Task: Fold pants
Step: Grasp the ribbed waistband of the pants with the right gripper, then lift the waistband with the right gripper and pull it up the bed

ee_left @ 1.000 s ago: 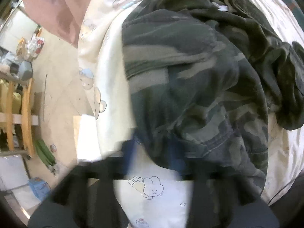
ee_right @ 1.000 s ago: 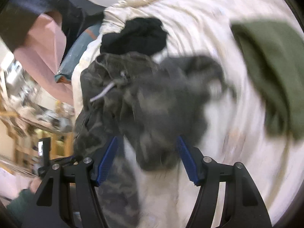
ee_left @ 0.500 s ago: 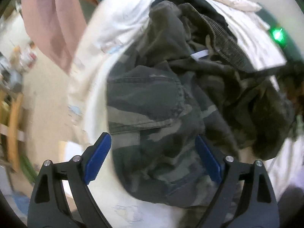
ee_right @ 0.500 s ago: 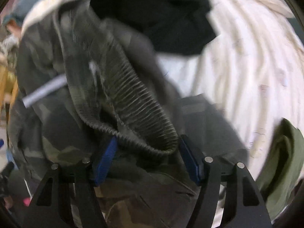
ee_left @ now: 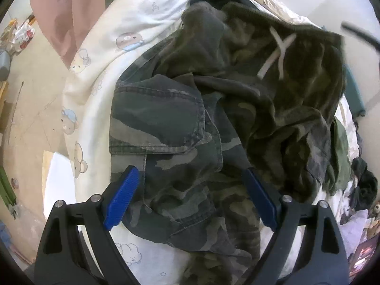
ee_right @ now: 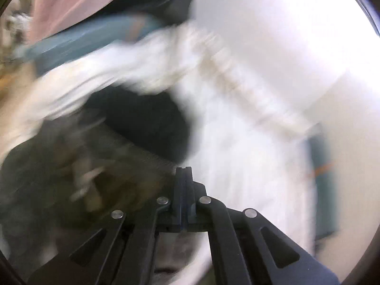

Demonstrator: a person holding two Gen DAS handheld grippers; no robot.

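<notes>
Pants (ee_left: 180, 123) lie crumpled on the bed sheet (ee_left: 147, 11).

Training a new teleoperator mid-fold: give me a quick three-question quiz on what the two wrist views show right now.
1. True or false: the left gripper is clamped on the camouflage pants.
2. The white drawstring lies: A) by the ribbed waistband, B) on the floor, C) between the left gripper's pads.
3. How do the right gripper's jaws stand?

Key: 1 false, its blue pads stand wide apart over the cloth. 2 A. 3 Shut, having just closed; the blurred view leaves it unclear whether they pinch the waistband.
</notes>
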